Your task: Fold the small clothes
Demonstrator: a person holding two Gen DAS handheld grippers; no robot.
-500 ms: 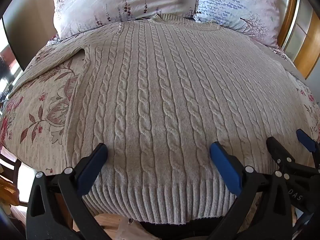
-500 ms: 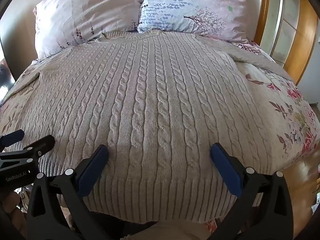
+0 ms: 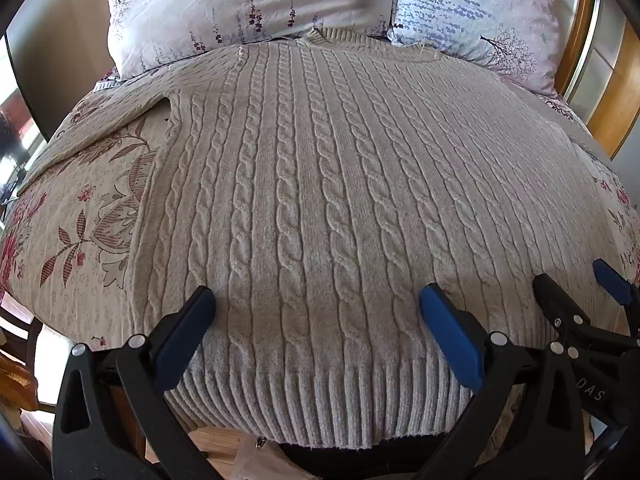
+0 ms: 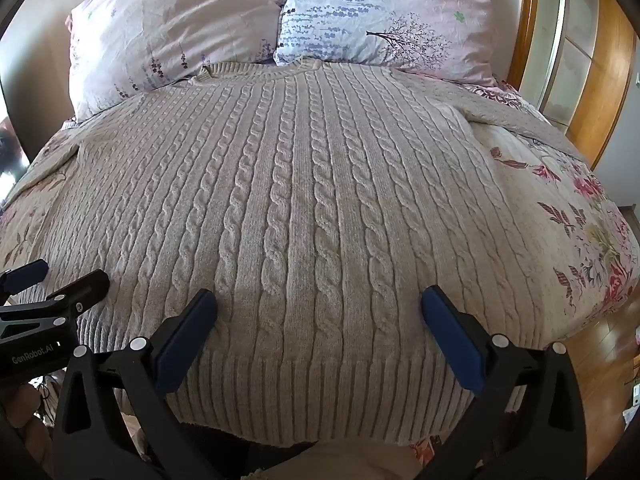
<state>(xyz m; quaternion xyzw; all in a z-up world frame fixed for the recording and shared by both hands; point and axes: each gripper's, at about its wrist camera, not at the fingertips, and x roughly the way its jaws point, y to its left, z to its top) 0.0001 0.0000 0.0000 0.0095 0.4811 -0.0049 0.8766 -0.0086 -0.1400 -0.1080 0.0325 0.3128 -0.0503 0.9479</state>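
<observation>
The cable-knit sweater (image 3: pixel 320 208) is spread flat on the floral bedspread (image 3: pixel 72 216) below the pillows (image 4: pixel 172 36), and with the left gripper (image 3: pixel 316 300) and right gripper (image 4: pixel 318 300) both held spread wide, grasping nothing, above its ribbed hem (image 4: pixel 320 392), only the top layer may be pinched if the thick knit bunches.

Bright daylight; soft shadows fall beneath the finger pads (image 3: pixel 188 332) onto the sweater (image 3: pixel 320 208). Focus is sharp centrally. Strong fisheye curvature bends the edges, with black corner vignetting.

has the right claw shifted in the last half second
No. In the left wrist view the right claw sits at the same spot over the beige cable-knit sweater's ribbed hem, open.
</observation>
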